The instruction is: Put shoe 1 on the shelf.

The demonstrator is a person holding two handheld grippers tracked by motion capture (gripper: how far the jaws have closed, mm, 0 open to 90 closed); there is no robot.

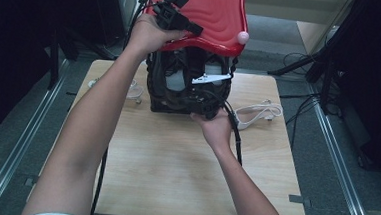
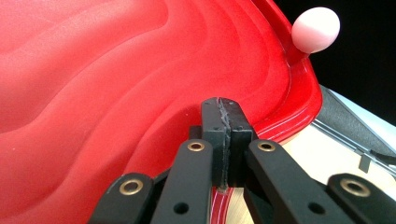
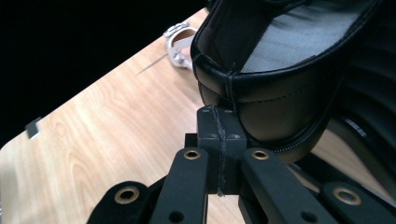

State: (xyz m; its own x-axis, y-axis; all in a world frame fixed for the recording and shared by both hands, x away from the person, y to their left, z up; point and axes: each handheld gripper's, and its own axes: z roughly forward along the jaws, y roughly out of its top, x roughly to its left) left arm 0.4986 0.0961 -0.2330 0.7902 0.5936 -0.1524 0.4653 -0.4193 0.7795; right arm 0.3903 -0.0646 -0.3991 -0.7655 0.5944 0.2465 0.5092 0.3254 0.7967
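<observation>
A black case [image 1: 187, 87] with a red wavy lid [image 1: 219, 14] is stood on the far middle of the wooden table [image 1: 175, 161], its lid raised and tilted back toward the far side. A pale pink ball [image 1: 243, 37] is seen at the lid's right corner.

The left gripper [image 1: 196, 28] is held in the left hand [image 1: 150, 32] at the lid's near left edge. In the left gripper view its jaws are pressed together with the thin red rim of the lid [image 2: 140, 84] caught between the pads — the rim runs up between them from below, and the pink ball [image 2: 316, 29] is seen beyond at the upper right.

The right gripper [image 1: 203, 104] is held in the right hand [image 1: 217, 129] low against the front of the case, just below its opening. In the right gripper view the jaws are brought fully together, tips touching the case's black stitched edge [image 3: 261, 100]; whether any of the material is pinched between them cannot be told.

A white cable [image 1: 258, 114] is lain on the table just right of the case, and another white item [image 1: 132, 90] — too small to be made out — is lain to its left.
</observation>
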